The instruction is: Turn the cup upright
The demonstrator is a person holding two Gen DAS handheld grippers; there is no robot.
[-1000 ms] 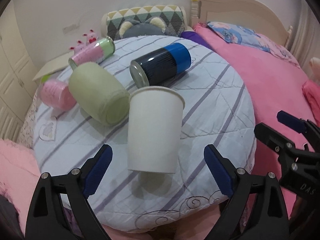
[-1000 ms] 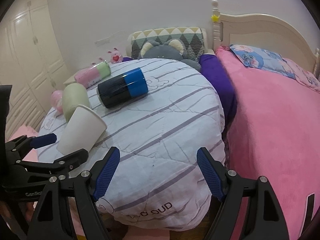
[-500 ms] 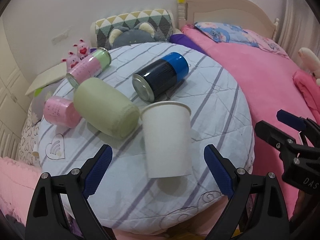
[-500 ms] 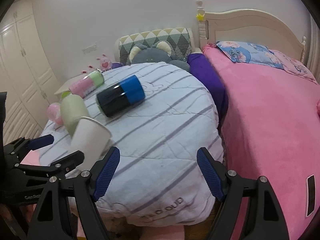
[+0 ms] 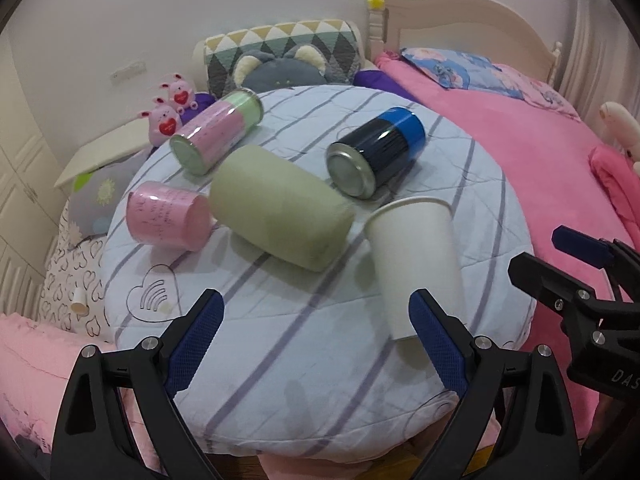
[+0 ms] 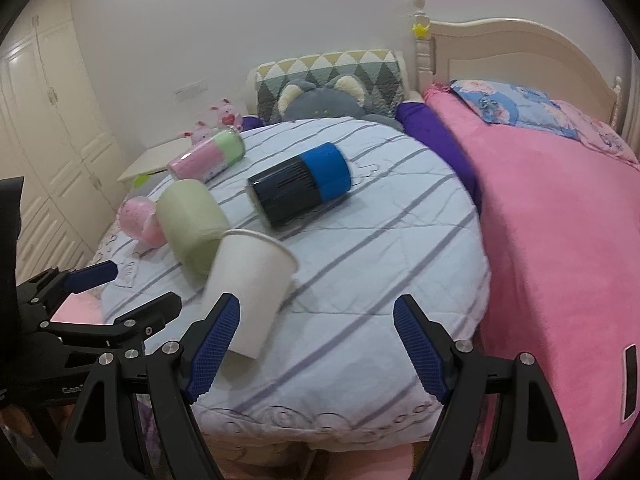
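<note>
A white paper cup (image 5: 416,264) stands upright, rim up, near the front right edge of the round striped cushion (image 5: 280,340); it also shows in the right wrist view (image 6: 250,288). My left gripper (image 5: 316,332) is open and empty, drawn back in front of the cup, its right finger (image 5: 436,336) overlapping the cup's base. My right gripper (image 6: 316,344) is open and empty, its left finger (image 6: 212,344) in front of the cup.
A green roll (image 5: 280,208), a pink roll (image 5: 168,216), a pink-green can (image 5: 216,132) and a blue-black can (image 5: 376,152) lie on the cushion behind the cup. A pink bed (image 6: 560,240) is to the right, white cabinets (image 6: 48,128) to the left.
Both grippers have pulled back from the cushion. The left view has swung left, so the cup now sits to the right of the open fingers. The cup stays upright.
</note>
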